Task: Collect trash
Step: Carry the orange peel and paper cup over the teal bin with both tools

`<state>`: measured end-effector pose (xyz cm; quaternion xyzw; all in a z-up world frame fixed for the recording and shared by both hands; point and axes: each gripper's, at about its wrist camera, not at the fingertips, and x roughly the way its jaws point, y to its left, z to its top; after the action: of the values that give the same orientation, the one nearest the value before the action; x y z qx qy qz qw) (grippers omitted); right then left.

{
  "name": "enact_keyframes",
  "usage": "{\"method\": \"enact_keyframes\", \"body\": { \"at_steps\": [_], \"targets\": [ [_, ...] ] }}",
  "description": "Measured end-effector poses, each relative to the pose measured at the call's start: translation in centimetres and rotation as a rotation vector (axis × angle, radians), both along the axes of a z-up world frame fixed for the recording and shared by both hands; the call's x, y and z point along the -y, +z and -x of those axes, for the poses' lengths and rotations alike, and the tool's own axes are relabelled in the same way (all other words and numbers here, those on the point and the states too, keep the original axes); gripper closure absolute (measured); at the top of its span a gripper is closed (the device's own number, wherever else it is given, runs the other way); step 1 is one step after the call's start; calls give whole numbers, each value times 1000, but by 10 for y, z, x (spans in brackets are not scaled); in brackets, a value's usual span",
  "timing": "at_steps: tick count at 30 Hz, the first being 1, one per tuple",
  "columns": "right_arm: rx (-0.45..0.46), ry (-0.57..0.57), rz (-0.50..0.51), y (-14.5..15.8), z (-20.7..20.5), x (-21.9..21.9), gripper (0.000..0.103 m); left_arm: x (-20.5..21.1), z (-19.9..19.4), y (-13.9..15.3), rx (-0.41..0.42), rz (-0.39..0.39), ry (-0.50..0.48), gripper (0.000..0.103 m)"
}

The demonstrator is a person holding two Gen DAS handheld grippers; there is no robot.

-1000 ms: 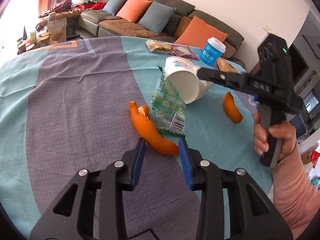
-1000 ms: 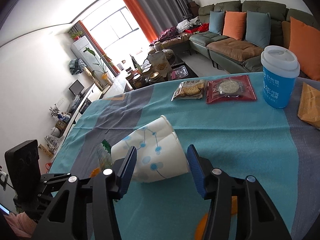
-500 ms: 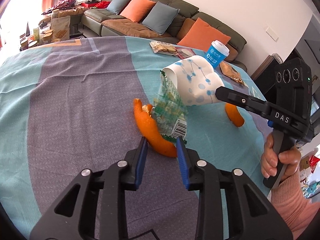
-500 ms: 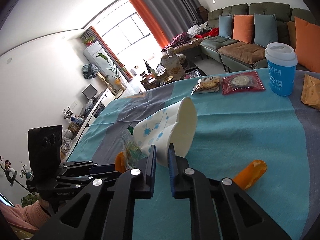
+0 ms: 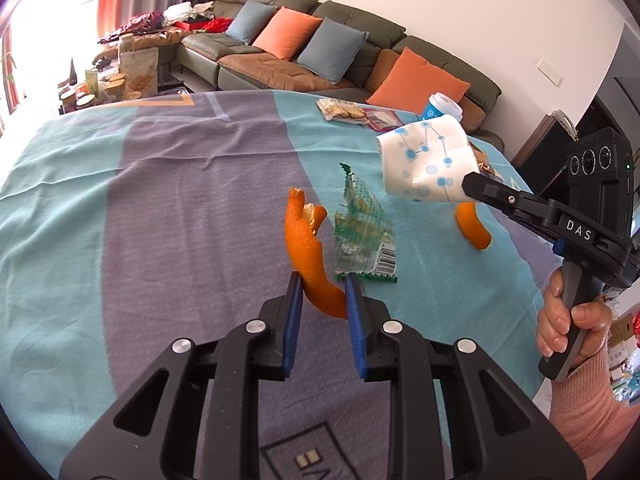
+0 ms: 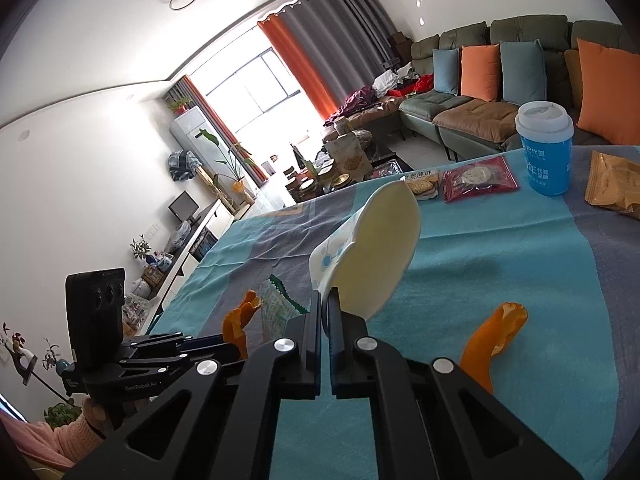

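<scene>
The orange peel (image 5: 310, 258) sits pinched in the left gripper (image 5: 320, 284); the right gripper (image 6: 325, 308) squeezes the paper cup (image 6: 370, 256) by its rim. The thin rim could slip; the cup would fall.

White paper cup (image 5: 426, 164) with blue dots, orange peel (image 5: 310, 256), a seemingly green-checked wrapper (image 5: 362, 236).

Your white paper cup (image 5: 426, 164) with blue dots is crushed and held on its side above the cloth. A long orange peel (image 5: 310, 254) curls just beside a torn green wrapper (image 5: 366, 240). A second orange peel (image 6: 494, 338) lies apart, toward the right.
</scene>
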<state>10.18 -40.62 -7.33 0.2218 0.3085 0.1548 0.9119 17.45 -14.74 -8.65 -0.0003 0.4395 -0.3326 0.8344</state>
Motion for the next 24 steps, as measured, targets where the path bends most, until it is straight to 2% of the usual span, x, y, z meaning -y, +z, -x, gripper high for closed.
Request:
{"method": "enact_keyframes", "body": {
  "at_steps": [10,18,24],
  "targets": [
    [51,30,-5,13,10,-14,101,-33,25,22,90,-15,45,81],
    [82,87,-7,22,16,-39,101,-64,46,35,126,-14,82,81],
    [77,135,-14,17,18,-65,101,-89,57,41,132,-7,122,81]
  ]
}}
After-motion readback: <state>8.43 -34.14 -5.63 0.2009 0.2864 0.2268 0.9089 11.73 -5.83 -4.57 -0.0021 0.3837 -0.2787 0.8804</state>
